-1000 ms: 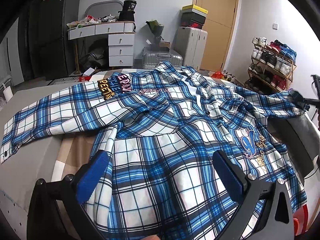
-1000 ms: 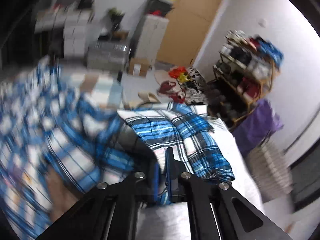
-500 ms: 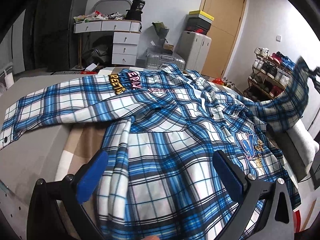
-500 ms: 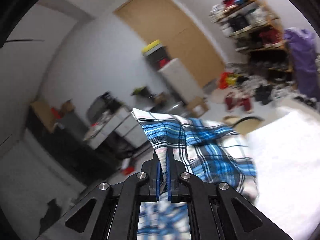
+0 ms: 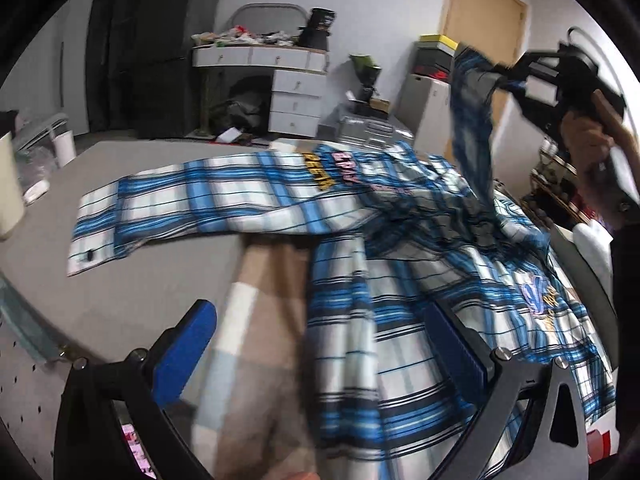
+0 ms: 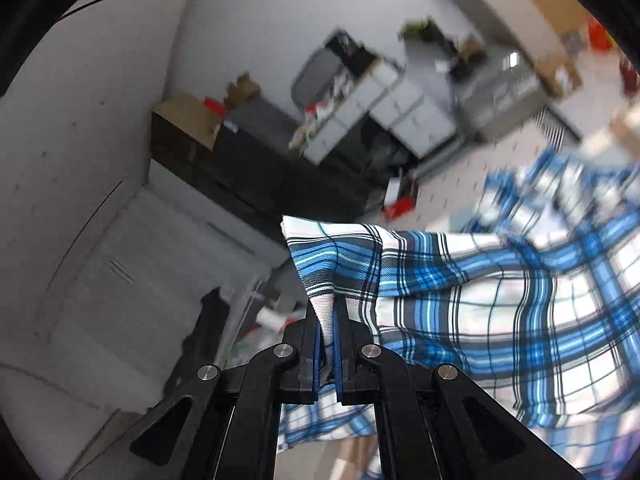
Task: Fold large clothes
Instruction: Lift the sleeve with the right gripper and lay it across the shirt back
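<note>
Right gripper pinches the shirt sleeve's cuff, raised at far right; left gripper gapes empty. Soft, light, droopy cloth: grip hems or cuffs.

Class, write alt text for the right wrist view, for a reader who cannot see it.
The black right gripper is shut on the cuff end of a blue, white and black plaid shirt sleeve, held up in the air. Behind it, tilted and blurred, are a white drawer unit and dark cabinets against a pale wall.
</note>
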`<state>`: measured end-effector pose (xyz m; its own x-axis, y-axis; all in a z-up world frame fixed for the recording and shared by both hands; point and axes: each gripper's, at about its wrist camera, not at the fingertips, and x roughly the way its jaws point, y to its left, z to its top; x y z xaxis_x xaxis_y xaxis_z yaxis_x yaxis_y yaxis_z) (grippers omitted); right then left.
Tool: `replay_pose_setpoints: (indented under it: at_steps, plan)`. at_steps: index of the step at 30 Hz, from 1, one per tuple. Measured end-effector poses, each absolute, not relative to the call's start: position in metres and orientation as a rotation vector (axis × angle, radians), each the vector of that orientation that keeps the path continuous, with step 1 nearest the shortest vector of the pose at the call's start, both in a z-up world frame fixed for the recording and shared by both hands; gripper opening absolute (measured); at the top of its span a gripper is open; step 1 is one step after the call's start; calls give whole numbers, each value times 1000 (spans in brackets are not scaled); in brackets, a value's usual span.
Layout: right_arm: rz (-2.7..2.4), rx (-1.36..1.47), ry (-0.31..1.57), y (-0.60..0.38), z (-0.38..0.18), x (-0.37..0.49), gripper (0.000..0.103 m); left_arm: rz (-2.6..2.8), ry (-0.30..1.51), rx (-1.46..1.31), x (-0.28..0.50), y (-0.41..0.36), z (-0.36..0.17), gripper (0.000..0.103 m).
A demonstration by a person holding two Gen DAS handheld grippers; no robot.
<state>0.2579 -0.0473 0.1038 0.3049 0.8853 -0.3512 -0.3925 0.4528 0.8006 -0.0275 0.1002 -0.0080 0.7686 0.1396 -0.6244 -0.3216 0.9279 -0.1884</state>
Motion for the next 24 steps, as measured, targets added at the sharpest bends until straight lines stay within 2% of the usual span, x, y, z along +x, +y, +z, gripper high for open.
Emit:
replay_pose_setpoints:
  at_steps: [4,11,14,16,17,18,20,24]
  plan:
    - [913,699,998,-27,63,272,4,301,667,-318,-31,114,-13,102]
    - [920,709,1063,-21,32,280,8,327,679,-336,-25,125,-20,102]
    - [946,589,1187,0,22,273,19,316,682,-330,-21,122,-20,102]
    - [957,541,1146,-7,27,268,22,311,682,-322,-20,120,-20,102]
    - [924,505,1087,-20,33,265,28,305,681,-321,-18,120,-20,102]
    - [891,483,1041,-35,39,263,40,298,680,-321,-17,119,-19,102]
    - [808,464,963,-80,47,263,54,286,678,-320,-15,117,-19,102]
    - [561,354,928,-175,45,254,57,253,677,-315,-6,111,-18,102]
